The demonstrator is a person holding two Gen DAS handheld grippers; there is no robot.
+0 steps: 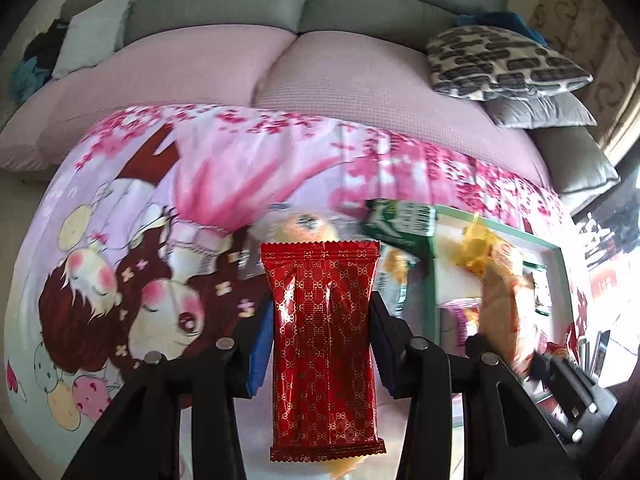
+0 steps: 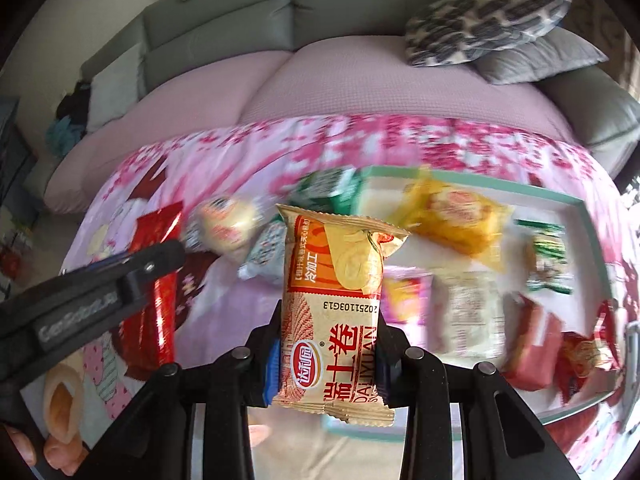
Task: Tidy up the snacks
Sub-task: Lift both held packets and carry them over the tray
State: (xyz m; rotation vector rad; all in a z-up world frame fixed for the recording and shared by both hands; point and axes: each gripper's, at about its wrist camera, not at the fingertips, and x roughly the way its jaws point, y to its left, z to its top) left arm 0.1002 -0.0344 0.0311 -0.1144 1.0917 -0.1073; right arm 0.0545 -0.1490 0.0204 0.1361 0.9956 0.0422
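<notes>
Sofa behind, cartoon-print cloth under a green-rimmed tray [image 2: 576, 202]. Left gripper [image 1: 324, 340] clamps red packet [image 1: 324, 344]; right gripper [image 2: 330, 344] clamps beige roll-cake pack [image 2: 332, 320]. Tray sits ahead-right of both. Advice: carry level, lower into bare tray space, release low.

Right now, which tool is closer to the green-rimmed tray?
Right. The right tool, gripping a tan snack pack, hangs by the tray's left edge. The left tool, holding a red packet, is further left over the cloth.
</notes>
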